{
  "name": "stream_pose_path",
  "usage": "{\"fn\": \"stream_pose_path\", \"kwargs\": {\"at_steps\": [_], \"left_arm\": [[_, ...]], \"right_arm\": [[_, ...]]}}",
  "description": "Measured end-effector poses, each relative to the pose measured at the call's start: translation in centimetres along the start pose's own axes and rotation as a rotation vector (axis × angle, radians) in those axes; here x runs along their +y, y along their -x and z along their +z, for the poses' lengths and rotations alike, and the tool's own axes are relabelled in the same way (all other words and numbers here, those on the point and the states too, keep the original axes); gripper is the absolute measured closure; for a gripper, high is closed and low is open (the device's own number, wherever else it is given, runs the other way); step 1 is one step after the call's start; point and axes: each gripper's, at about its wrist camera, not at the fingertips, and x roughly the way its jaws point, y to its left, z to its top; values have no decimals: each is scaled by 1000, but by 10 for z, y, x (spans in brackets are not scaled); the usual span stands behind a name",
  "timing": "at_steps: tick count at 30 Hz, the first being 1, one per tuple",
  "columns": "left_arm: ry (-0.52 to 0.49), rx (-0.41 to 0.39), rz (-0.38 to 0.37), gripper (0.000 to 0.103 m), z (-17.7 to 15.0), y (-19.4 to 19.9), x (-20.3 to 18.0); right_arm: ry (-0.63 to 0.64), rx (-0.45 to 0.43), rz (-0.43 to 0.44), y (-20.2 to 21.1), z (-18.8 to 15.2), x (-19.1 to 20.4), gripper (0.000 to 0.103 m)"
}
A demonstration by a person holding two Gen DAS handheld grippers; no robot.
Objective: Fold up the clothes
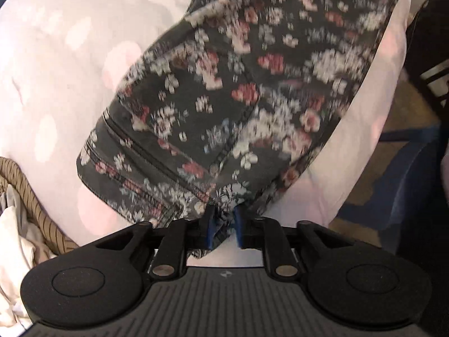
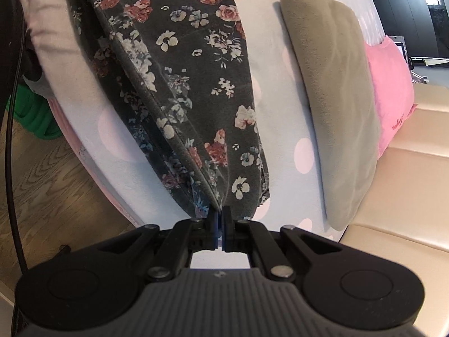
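The floral garment (image 1: pixel 224 90) is pinched by the left hand-held gripper (image 1: pixel 223 230) and the right hand-held gripper (image 2: pixel 219 229) above the bed (image 2: pixel 283 151).

Right gripper (image 2: pixel 219 220) pinching floral garment (image 2: pixel 179 84) — apparently its edge, olive cushion (image 2: pixel 334 98) beside

This is a bedroom in a home. A bed with a white sheet with pale pink dots (image 2: pixel 283 129) fills most of both views. In the right wrist view, an olive-grey pillow (image 2: pixel 336 98) and a pink pillow (image 2: pixel 393 95) lie at the right side, next to a cream padded headboard (image 2: pixel 393 196). At the lower left of that view there is a wooden floor (image 2: pixel 61 191). In the left wrist view, a brown striped laundry basket (image 1: pixel 36 205) with pale clothes inside stands at the lower left.
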Motion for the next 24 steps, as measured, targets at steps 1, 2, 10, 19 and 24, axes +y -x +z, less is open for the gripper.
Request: {"fn": "stream_pose_path", "kwargs": {"at_steps": [1, 2, 10, 19, 24], "left_arm": [[10, -11, -13, 84, 3, 5, 3], [26, -40, -28, 81, 6, 10, 7], [150, -254, -58, 68, 30, 42, 30], [287, -301, -6, 68, 42, 13, 34], [334, -293, -32, 68, 46, -8, 29]], "right_arm": [[-4, 2, 3, -1, 0, 0, 101], [-8, 3, 4, -1, 0, -1, 101], [4, 32, 30, -7, -5, 3, 101], [-94, 120, 14, -18, -26, -1, 85], [-411, 84, 25, -18, -49, -26, 82]]}}
